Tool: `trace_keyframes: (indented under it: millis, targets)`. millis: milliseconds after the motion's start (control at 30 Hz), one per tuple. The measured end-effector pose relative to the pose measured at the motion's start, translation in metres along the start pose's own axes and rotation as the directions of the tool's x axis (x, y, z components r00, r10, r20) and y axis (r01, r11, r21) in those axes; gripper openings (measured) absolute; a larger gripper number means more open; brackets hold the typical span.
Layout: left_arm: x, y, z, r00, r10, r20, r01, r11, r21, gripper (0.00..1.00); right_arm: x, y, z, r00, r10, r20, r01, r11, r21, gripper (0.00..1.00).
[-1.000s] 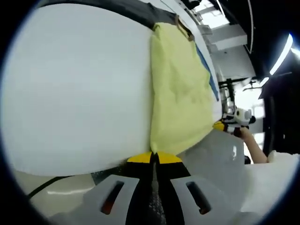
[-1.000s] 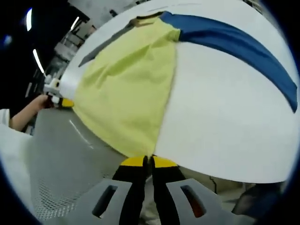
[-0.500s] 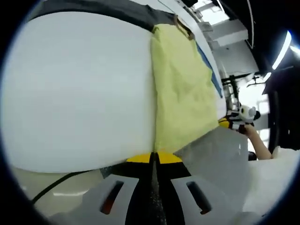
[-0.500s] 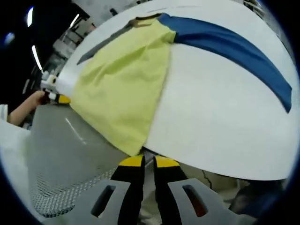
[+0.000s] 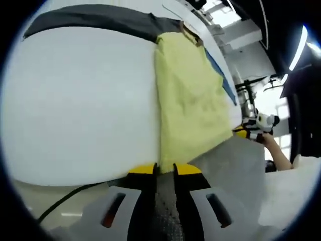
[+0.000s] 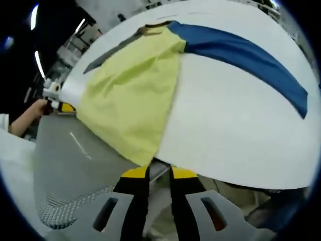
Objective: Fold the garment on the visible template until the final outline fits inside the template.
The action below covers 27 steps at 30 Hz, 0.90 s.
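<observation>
Yellow garment (image 5: 188,108) lies flat on white table (image 5: 80,100), folded to a long narrow strip w/ light wrinkles. Dark collar at far end. Near hem just reaches table's near edge. Template = tape strips on table: dark grey strip (image 5: 95,20) along one side of far end, blue strip (image 6: 241,50) along the other, both touching collar end.

The left gripper (image 5: 164,169) has its yellow-tipped jaws slightly apart with nothing between them. The right gripper (image 6: 159,173) likewise shows a small gap between its jaws, and a hand (image 6: 31,111) holds the other gripper at the left edge of the right gripper view.
</observation>
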<state>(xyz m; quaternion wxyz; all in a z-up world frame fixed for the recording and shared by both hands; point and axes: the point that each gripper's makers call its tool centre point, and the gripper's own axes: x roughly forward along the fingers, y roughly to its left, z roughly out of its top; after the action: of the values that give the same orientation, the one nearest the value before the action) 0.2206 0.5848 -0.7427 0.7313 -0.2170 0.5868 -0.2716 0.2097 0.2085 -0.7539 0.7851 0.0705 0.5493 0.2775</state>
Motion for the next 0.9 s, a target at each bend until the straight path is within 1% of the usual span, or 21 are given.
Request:
trace_keyframes:
  millis: [133, 233, 267, 533, 733, 900]
  targets:
    - [-0.005, -0.005, 0.005, 1.0, -0.005, 0.028, 0.004, 1.0, 0.019, 0.16, -0.006, 0.004, 0.008, 0.999, 0.011, 0.041, -0.011, 1.0, 0.012, 0.19]
    - [-0.012, -0.01, 0.015, 0.996, -0.021, 0.083, 0.019, 1.0, 0.016, 0.22, -0.013, 0.01, 0.015, 0.997, 0.014, 0.07, -0.014, 1.0, -0.004, 0.22]
    - [-0.014, -0.012, 0.017, 0.995, -0.025, 0.093, 0.024, 1.0, 0.016, 0.23, -0.015, 0.011, 0.017, 0.997, 0.015, 0.077, -0.014, 1.0, -0.009, 0.22]
    - [-0.031, -0.022, 0.029, 0.987, -0.027, 0.156, 0.02, 0.999, 0.046, 0.28, -0.033, 0.019, 0.032, 0.99, 0.015, 0.143, -0.009, 0.999, -0.043, 0.28]
    - [-0.041, -0.03, 0.037, 0.981, -0.033, 0.194, 0.018, 0.997, 0.077, 0.32, -0.044, 0.023, 0.039, 0.985, 0.014, 0.173, -0.002, 0.997, -0.074, 0.34]
    - [-0.054, -0.038, 0.042, 0.973, -0.034, 0.227, 0.01, 0.995, 0.103, 0.35, -0.055, 0.03, 0.046, 0.977, 0.018, 0.213, 0.003, 0.995, -0.102, 0.4]
